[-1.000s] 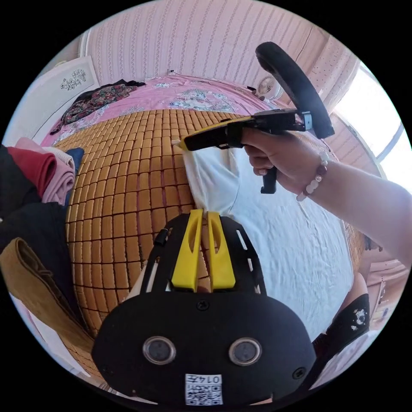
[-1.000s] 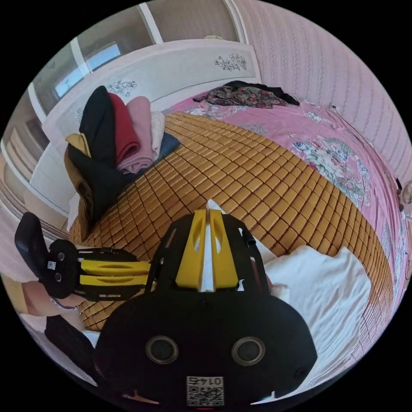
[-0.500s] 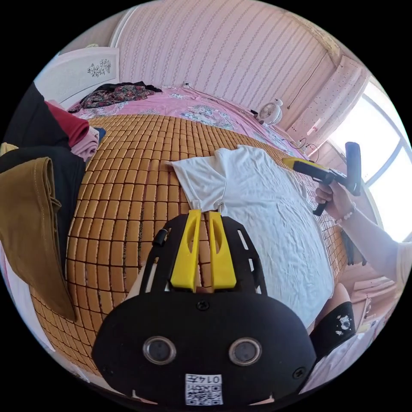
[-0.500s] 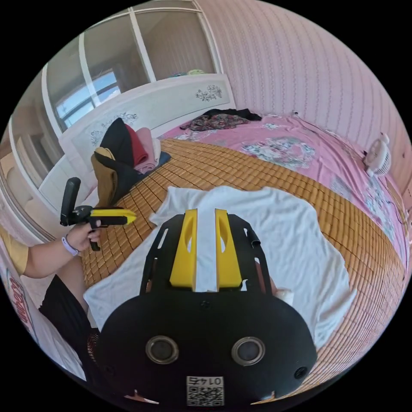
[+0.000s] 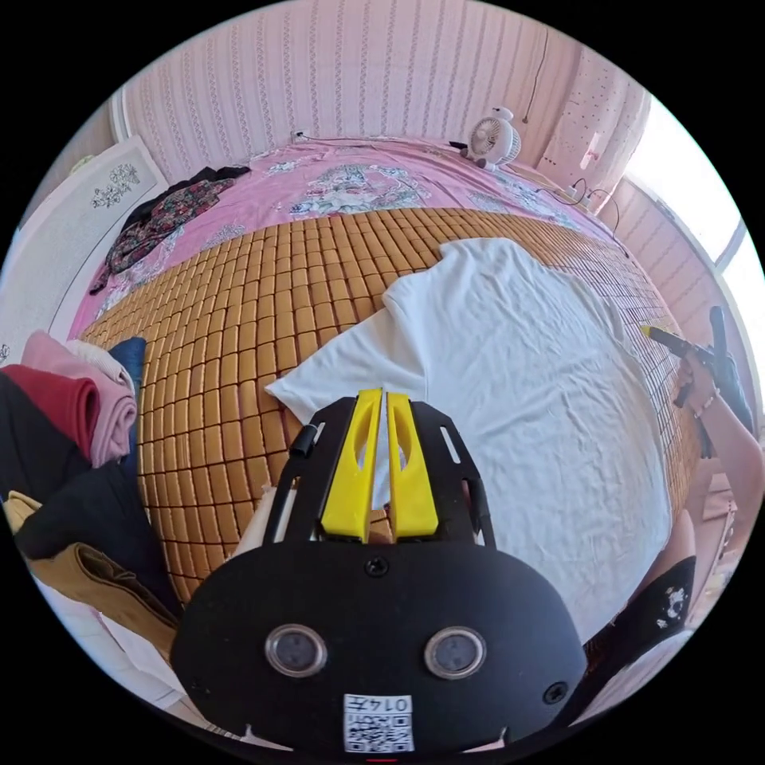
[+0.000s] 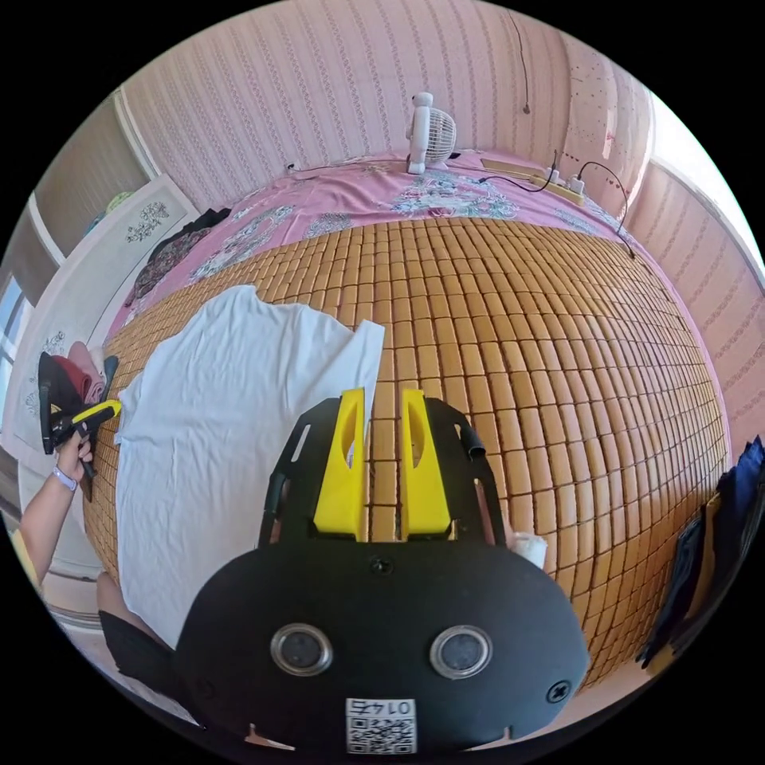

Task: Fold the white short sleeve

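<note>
A white short-sleeve shirt [image 5: 510, 382] lies spread flat on the bamboo mat [image 5: 239, 319]. In the left gripper view my left gripper [image 5: 381, 394] hovers over the near sleeve [image 5: 319, 382], jaws together, and no cloth shows between them. It also appears small in the right gripper view as the left gripper [image 6: 100, 412], held in a hand at the shirt's [image 6: 231, 414] far edge. My right gripper [image 6: 382, 392] is open beside the other sleeve [image 6: 355, 351], with bare mat between its jaws. In the left gripper view the right gripper [image 5: 665, 339] sits past the shirt's far side.
Folded clothes [image 5: 72, 414] are piled at the mat's left end. A pink floral sheet [image 5: 343, 175] carries a dark patterned garment [image 5: 159, 219] and a small fan [image 6: 426, 131]. A power strip with its cable [image 6: 550, 177] lies near the wall. Dark clothes [image 6: 733, 510] hang at the right edge.
A second ago both grippers pinched one sleeve. They have let it go and drawn apart to opposite sides. The shirt now lies flat, and the left jaws have closed.
</note>
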